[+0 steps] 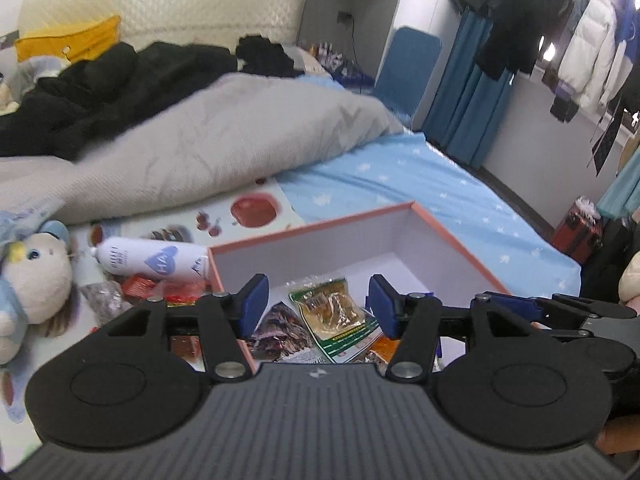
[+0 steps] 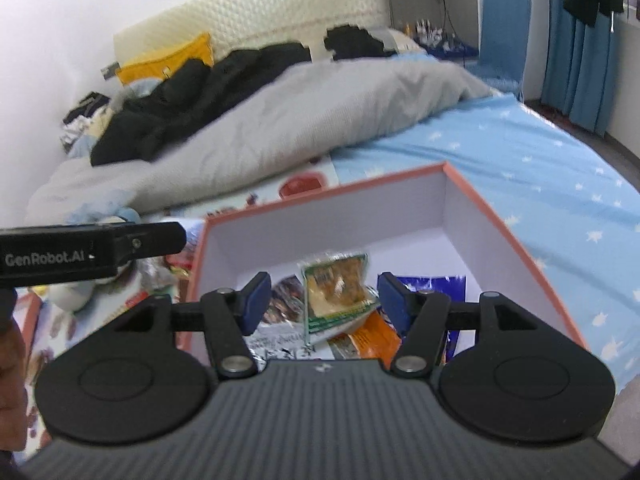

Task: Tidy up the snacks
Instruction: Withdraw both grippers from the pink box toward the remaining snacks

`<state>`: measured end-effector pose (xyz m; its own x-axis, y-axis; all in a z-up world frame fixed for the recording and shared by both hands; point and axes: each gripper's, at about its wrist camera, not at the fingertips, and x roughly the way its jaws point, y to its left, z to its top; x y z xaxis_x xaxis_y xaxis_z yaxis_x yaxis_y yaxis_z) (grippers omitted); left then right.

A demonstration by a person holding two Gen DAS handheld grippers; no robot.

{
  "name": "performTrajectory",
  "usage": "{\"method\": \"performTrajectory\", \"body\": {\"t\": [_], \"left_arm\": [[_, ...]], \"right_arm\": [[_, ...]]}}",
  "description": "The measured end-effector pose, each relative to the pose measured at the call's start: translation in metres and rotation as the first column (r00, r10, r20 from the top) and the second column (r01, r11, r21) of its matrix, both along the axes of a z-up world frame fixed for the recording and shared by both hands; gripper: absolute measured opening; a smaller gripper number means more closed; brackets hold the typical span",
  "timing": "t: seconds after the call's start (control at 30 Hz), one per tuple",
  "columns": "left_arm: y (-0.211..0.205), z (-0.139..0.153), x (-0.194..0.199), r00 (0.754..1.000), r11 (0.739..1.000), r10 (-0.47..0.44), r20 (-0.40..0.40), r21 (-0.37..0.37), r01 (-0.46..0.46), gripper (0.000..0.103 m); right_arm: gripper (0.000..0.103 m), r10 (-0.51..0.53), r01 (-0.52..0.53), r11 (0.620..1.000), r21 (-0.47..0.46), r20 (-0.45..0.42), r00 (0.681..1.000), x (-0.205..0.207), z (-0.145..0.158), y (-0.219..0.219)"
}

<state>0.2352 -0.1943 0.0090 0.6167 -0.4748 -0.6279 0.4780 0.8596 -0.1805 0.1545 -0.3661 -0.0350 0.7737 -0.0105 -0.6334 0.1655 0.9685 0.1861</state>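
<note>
Left hand-held gripper (image 1: pixel 318 306) – right hand-held gripper (image 2: pixel 320 302) – jaws apart, empty.

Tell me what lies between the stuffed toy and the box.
In the left wrist view, a white bottle and loose red snack packets lie on the bed between the stuffed toy and the box.
</note>
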Motion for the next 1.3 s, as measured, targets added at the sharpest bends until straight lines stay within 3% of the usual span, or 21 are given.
{"method": "performTrajectory", "body": {"t": [0.37, 0.7, 0.97, 1.3], "left_arm": [[0.041, 0.058, -0.06, 0.992, 0.998, 0.031, 0.12, -0.056, -0.024, 0.062], [0.09, 0.085, -0.111, 0.979, 0.995, 0.091, 0.184, -0.065, -0.08, 0.068], [0.135, 0.074, -0.143, 0.967, 0.984, 0.177, 0.186, -0.062, -0.168, 0.068], [0.167, 0.039, -0.165, 0.963, 0.972, 0.234, 0.133, -0.038, -0.231, 0.068]], "right_arm": [[0.062, 0.038, -0.035, 0.999, -0.021, 0.136, 0.99, -0.042, 0.05, 0.023], [0.062, 0.092, -0.088, 0.996, -0.028, 0.224, 0.97, -0.071, 0.077, 0.053], [0.062, 0.154, -0.148, 0.988, -0.04, 0.215, 0.964, -0.088, 0.07, 0.084], [0.062, 0.197, -0.2, 0.98, 0.005, 0.152, 0.969, -0.098, 0.036, 0.118]]}}
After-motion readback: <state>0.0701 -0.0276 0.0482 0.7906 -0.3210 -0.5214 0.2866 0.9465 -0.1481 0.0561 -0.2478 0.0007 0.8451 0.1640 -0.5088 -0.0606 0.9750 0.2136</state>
